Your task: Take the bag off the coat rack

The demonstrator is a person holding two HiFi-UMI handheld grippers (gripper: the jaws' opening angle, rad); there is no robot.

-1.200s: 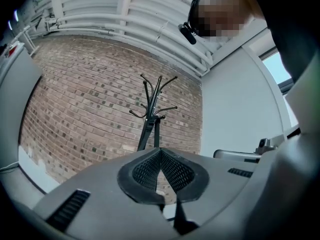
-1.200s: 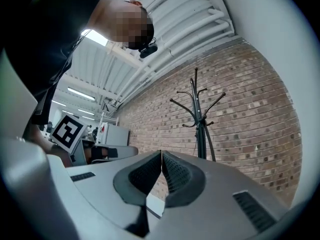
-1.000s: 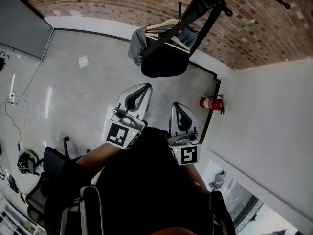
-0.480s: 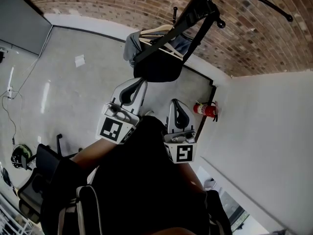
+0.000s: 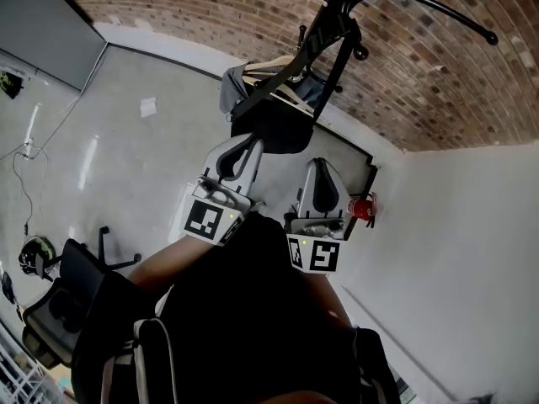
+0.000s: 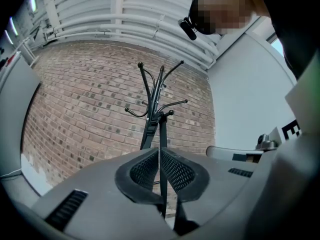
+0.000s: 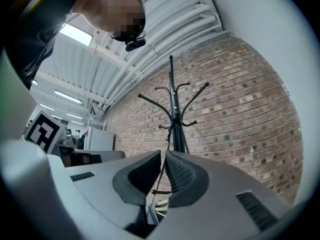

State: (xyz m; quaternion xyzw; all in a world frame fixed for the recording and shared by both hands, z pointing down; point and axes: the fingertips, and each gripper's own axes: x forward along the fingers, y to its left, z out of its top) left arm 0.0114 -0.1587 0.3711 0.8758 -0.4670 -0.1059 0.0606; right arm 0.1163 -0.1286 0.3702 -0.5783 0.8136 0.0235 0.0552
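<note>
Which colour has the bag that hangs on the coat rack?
Black. The bag shows best in the head view.

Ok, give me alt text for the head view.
The grey left gripper and right gripper, jaws shut and empty, point toward a black bag hanging on a black metal coat rack in front of a red brick wall.

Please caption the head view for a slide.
The left gripper and right gripper, both shut, face the black bag hanging on the coat rack by a brick wall.
</note>
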